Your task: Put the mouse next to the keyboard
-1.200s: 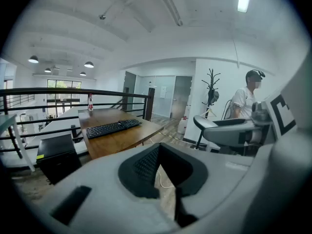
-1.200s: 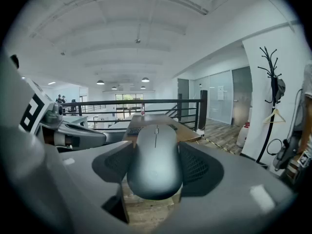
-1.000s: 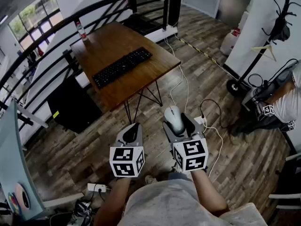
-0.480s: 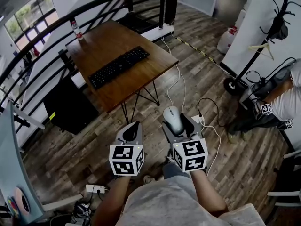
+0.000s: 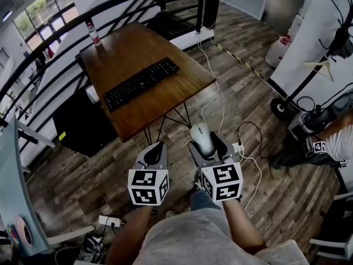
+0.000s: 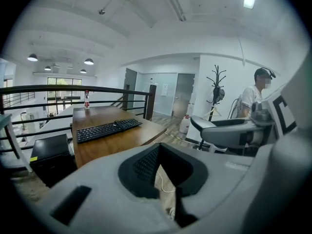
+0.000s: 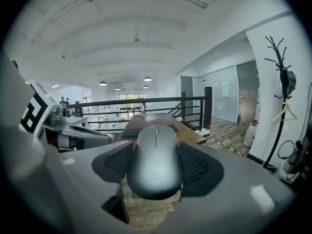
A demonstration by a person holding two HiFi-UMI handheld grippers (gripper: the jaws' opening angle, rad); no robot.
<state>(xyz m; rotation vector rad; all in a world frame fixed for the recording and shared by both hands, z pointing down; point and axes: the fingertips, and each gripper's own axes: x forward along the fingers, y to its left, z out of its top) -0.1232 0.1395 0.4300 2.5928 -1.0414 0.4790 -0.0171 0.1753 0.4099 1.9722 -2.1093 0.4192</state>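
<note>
Head view, looking steeply down: clamped in the right gripper, a grey mouse, jaws pressed against its two long sides. Held over the plank floor, short of the brown table and well apart from the black keyboard lying slantwise on that top. Beside it, at about the same height, the left gripper, jaws drawn together with nothing between them.

Seen along the right gripper's own jaws: same mouse filling the gap between the ribbed pads, a thin seam down its back, no logo legible. Beyond it, table edge and railing.

Seen along the left gripper's jaws: pads meeting, only floor showing through the hollow; keyboard off to the left on the table.

On writing: only black-and-white square patterns on the two marker cubes, no words. At the table's far corner, an upright bottle with a red label, print too small to read. Key legends on the keyboard likewise too small to read.
</note>
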